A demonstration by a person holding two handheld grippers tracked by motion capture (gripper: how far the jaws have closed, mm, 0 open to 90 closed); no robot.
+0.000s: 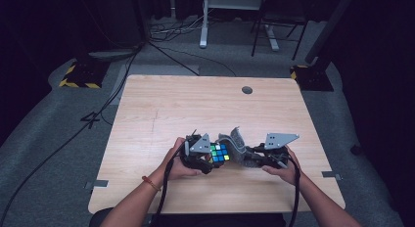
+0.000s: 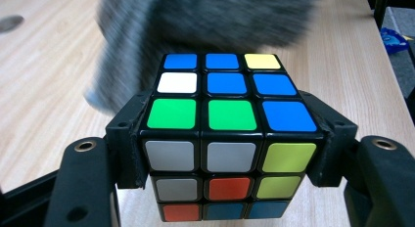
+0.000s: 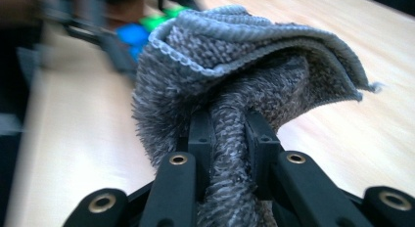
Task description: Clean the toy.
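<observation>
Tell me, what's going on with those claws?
Left claw clamped on multicoloured puzzle cube. Right claw pinching grey woven cloth beside it. Nothing in the way.

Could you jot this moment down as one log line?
left gripper: shut on multicoloured puzzle cube | right gripper: shut on grey woven cloth | cloth beside cube, above wooden table

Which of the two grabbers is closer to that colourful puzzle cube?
Left. The left gripper clamps the cube between its jaws; the right gripper, pinching a grey cloth, sits just beside it.
</observation>
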